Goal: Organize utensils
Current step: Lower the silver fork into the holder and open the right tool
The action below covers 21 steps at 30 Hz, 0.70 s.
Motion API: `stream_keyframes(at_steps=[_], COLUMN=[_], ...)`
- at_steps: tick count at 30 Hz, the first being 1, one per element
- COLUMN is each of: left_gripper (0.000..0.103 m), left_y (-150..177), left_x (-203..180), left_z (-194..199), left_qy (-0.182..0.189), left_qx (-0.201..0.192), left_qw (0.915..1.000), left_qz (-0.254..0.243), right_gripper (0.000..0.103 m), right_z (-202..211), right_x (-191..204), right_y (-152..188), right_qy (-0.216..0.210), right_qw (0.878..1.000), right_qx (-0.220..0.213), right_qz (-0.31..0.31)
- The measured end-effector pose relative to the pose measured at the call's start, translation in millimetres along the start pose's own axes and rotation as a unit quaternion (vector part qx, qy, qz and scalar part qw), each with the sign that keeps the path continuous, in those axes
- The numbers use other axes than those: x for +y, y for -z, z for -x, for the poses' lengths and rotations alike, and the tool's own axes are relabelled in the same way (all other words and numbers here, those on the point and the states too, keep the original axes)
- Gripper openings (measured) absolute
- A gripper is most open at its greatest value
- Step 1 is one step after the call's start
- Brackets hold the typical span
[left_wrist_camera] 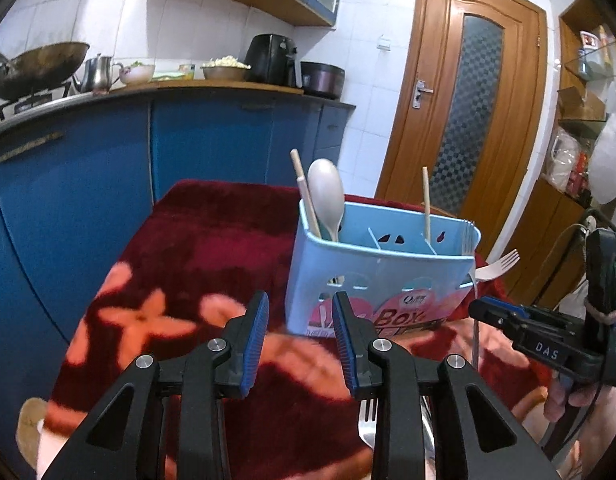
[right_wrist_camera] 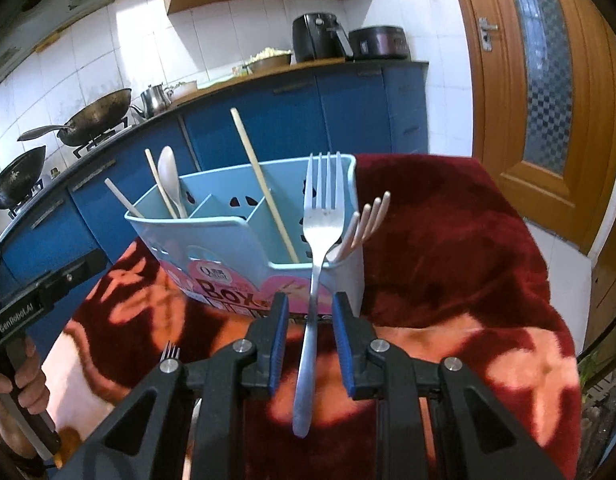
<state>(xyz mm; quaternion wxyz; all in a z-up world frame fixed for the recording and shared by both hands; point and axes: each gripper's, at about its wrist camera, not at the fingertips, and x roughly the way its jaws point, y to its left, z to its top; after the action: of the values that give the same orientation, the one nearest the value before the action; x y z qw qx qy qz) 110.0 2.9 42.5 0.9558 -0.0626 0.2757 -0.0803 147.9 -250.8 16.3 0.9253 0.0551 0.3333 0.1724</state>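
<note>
A light blue utensil box (left_wrist_camera: 371,276) stands on a red flowered cloth; it also shows in the right wrist view (right_wrist_camera: 244,248). It holds wooden chopsticks (right_wrist_camera: 264,184), a pale spoon (left_wrist_camera: 327,196) and a cream plastic fork (right_wrist_camera: 365,220). A steel fork (right_wrist_camera: 319,248) stands tines-up between the fingers of my right gripper (right_wrist_camera: 308,312), its head level with the box's right end compartment; the jaws stand apart on either side of its handle without touching. My left gripper (left_wrist_camera: 300,312) is open and empty in front of the box. Another steel fork (left_wrist_camera: 367,424) lies on the cloth under it.
The red cloth (right_wrist_camera: 447,240) covers a small table. Blue kitchen cabinets (left_wrist_camera: 108,168) with woks, a kettle and appliances run behind. A wooden door (left_wrist_camera: 467,100) stands at the right. The right gripper's body (left_wrist_camera: 547,340) is beside the box.
</note>
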Motion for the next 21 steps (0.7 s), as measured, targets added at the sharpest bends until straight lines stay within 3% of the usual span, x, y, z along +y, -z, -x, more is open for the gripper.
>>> stream_keyframes(at_steps=[7,10,12,21], left_gripper=[0.033,0.033,0.033,0.033], left_y=[4,4,4,6], left_x=[4,5,5,7], left_z=[-7,-8,-8,-9], left_qy=[0.004,0.006,0.008,0.013], left_qx=[0.009,0.010,0.011,0.013], left_qw=[0.9999,0.9999,0.9999,0.9997], left_qz=[0.006,0.007,0.009,0.014], right_gripper=[0.017,0.007,0.006,0.006], right_z=[-10,-12,-12,17], right_x=[-7,-12,-14,-5], right_y=[-11,-13,-11,0], right_qy=[-0.030,-0.045,-0.057,-0.056], right_qw=[0.999,0.998,0.997,0.997], right_qx=[0.025,0.033,0.035,-0.034], right_qz=[-0.014,-0.026,-0.033,-0.031])
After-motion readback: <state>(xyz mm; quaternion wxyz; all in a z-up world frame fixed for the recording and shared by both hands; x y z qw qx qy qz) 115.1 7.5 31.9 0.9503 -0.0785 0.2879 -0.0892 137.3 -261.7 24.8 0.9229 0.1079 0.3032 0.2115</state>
